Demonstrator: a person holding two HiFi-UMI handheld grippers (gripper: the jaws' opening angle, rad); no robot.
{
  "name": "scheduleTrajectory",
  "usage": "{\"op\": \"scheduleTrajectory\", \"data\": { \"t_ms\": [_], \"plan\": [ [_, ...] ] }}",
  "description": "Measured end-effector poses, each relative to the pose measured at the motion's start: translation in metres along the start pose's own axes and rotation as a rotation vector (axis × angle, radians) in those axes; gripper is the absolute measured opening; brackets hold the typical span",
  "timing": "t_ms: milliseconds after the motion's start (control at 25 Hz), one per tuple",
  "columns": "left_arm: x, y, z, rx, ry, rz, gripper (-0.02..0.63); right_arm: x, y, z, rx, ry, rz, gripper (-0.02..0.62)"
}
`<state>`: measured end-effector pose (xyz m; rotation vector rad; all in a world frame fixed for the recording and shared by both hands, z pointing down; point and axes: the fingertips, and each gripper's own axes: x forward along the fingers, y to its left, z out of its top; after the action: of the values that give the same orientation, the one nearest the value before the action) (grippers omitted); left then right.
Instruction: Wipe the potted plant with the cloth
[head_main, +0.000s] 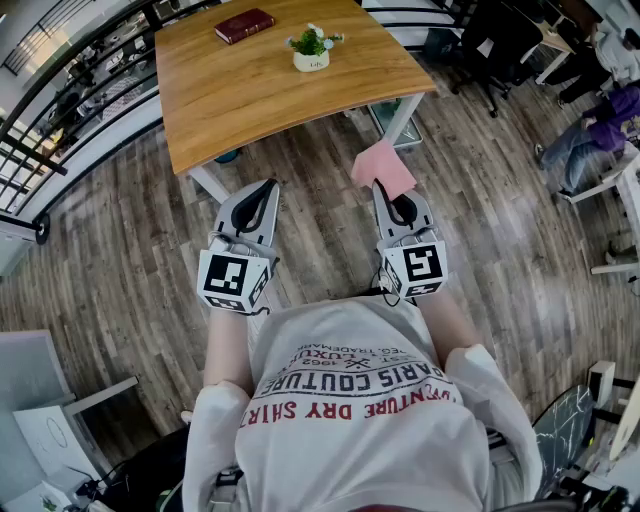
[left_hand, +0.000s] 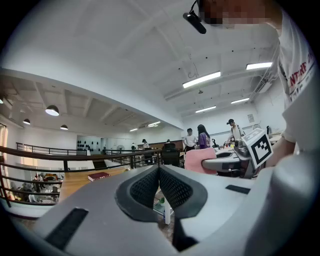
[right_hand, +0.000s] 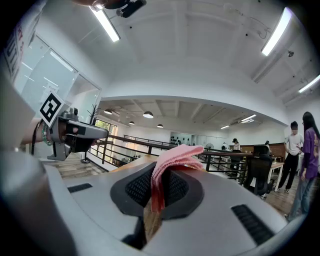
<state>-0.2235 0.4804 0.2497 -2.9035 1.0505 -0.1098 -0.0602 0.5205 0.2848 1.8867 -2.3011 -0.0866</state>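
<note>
A small potted plant (head_main: 313, 48) in a white pot stands near the far side of the wooden table (head_main: 260, 90). My right gripper (head_main: 385, 188) is shut on a pink cloth (head_main: 381, 166), which sticks out past its tips; in the right gripper view the cloth (right_hand: 167, 162) is pinched between the dark pads. My left gripper (head_main: 262, 190) is shut with nothing in it, its jaws pressed together (left_hand: 158, 172). Both grippers are held level in front of the person, short of the table's near edge, well away from the plant.
A dark red book (head_main: 244, 25) lies on the table left of the plant. White table legs (head_main: 210, 183) stand just ahead of the grippers. A black railing (head_main: 60, 90) runs at the left. Office chairs (head_main: 500, 40) and seated people (head_main: 600, 130) are at the right. A white chair (head_main: 50, 420) stands left of the person.
</note>
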Motion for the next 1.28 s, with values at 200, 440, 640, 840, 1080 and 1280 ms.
{"op": "scheduleTrajectory", "data": {
  "t_ms": [200, 440, 640, 840, 1080, 1280],
  "plan": [
    [-0.001, 0.007, 0.0, -0.012, -0.009, 0.004, 0.017, 0.004, 0.005, -0.002, -0.006, 0.007, 0.007, 0.037],
    [0.003, 0.019, -0.004, -0.043, -0.024, 0.032, 0.017, 0.015, 0.005, -0.001, -0.03, 0.01, 0.018, 0.037],
    [0.016, 0.022, -0.008, -0.056, -0.016, 0.043, 0.017, 0.025, -0.011, -0.004, -0.019, 0.021, 0.011, 0.037],
    [0.047, 0.032, -0.018, -0.066, 0.006, 0.066, 0.017, 0.057, -0.042, -0.019, -0.007, 0.046, 0.029, 0.037],
    [0.113, 0.06, -0.035, -0.076, 0.025, 0.154, 0.017, 0.126, -0.096, -0.04, -0.01, 0.049, 0.094, 0.037],
    [0.194, 0.082, -0.037, -0.111, 0.039, 0.258, 0.017, 0.196, -0.163, -0.049, -0.007, 0.053, 0.179, 0.037]
  ]
}}
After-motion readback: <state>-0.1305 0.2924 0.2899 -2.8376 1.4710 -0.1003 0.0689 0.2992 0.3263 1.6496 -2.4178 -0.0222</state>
